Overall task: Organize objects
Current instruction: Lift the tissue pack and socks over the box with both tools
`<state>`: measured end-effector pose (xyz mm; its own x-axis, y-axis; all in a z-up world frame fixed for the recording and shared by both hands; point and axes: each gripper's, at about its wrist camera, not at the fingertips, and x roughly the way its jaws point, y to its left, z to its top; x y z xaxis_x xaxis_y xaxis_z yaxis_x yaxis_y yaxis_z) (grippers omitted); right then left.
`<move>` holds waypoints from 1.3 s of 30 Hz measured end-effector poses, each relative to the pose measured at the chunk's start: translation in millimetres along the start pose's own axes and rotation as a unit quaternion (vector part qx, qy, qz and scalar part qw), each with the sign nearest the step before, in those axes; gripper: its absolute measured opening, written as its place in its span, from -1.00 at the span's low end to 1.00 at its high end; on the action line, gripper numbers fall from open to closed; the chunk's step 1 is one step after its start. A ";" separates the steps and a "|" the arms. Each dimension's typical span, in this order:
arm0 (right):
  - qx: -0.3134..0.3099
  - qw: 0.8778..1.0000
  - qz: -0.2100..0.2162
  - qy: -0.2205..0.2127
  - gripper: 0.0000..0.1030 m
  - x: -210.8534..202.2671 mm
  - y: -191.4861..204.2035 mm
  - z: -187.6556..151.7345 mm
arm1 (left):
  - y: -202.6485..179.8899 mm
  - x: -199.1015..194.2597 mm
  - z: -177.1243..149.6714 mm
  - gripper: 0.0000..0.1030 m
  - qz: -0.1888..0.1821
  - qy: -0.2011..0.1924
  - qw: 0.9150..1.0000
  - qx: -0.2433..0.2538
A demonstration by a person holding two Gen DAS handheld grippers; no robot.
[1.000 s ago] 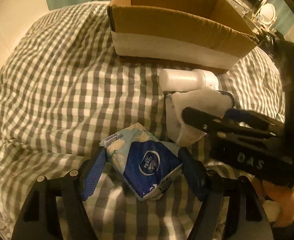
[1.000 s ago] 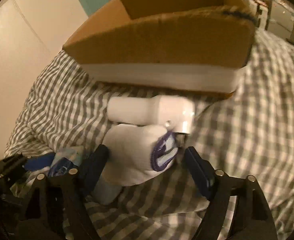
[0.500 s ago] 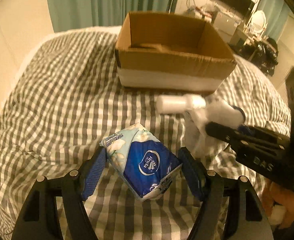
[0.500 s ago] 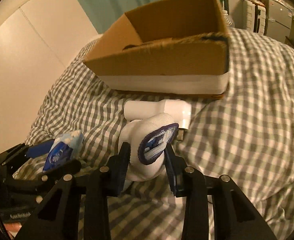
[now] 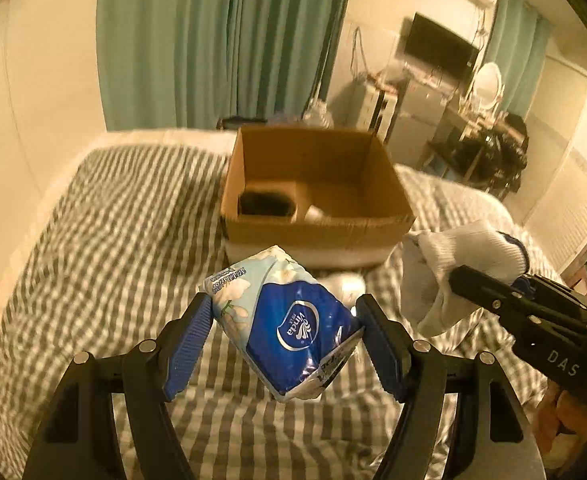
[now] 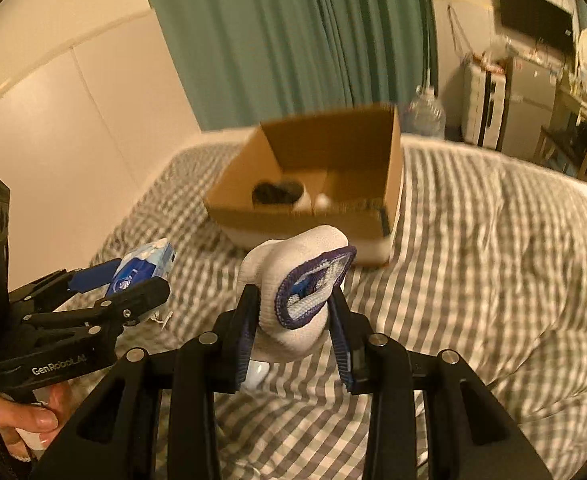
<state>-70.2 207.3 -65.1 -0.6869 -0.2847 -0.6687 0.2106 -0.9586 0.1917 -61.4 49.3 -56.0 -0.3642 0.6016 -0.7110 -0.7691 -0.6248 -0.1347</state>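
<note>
Left claw [image 5: 283, 334] clamped on a tissue pack [image 5: 283, 320], right claw [image 6: 293, 320] pinching a white sock [image 6: 297, 300].

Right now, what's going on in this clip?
A person is tidying things off a checked bedspread into a cardboard box, with tongs in each hand. The left tongs are clamped on a blue tissue pack, lifted above the bed. The right tongs grip a white sock with a purple cuff, also in the air. Both are short of the box, which already holds a dark item and something white. A white bottle lies on the bed beside the box.
</note>
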 end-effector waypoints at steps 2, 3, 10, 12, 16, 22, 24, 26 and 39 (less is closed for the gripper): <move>-0.002 1.000 -0.001 -0.019 -0.34 -13.4 3.2 9.9 | -0.3 -10.9 8.7 0.45 -0.002 -0.016 1.000 0.001; -0.004 1.000 -0.001 -0.026 -0.34 -16.4 7.5 14.4 | -0.5 -15.0 12.4 0.45 -0.002 -0.021 1.000 0.002; -0.017 0.998 -0.003 -0.059 -0.34 -41.2 17.9 38.7 | -4.8 -40.5 37.8 0.45 -0.006 -0.059 0.998 0.014; -0.020 0.998 -0.004 -0.065 -0.34 -44.8 20.7 45.1 | -6.0 -46.6 44.8 0.45 -0.007 -0.069 0.997 0.016; -0.035 0.996 -0.011 -0.080 -0.34 -51.1 26.4 57.0 | -7.0 -52.2 56.9 0.45 -0.007 -0.086 0.996 0.022; -0.039 0.995 -0.019 -0.094 -0.34 -54.8 24.0 77.6 | -7.0 -50.3 72.6 0.45 -0.007 -0.097 0.995 0.018; -0.041 0.994 -0.021 -0.096 -0.33 -53.5 23.4 83.8 | -5.4 -47.2 76.3 0.45 -0.007 -0.099 0.995 0.018; -0.043 0.994 -0.021 -0.096 -0.33 -49.8 21.6 89.7 | -4.9 -42.9 79.5 0.45 -0.008 -0.099 0.995 0.017; -0.054 0.994 -0.024 -0.089 -0.33 -9.9 7.9 116.1 | -0.7 15.7 108.9 0.45 -0.004 -0.079 0.997 0.023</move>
<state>-142.5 201.4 26.5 -0.8076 -0.2459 -0.5360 0.2425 -0.9670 0.0782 -123.8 113.4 8.1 -0.4327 0.6803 -0.5916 -0.7949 -0.5974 -0.1056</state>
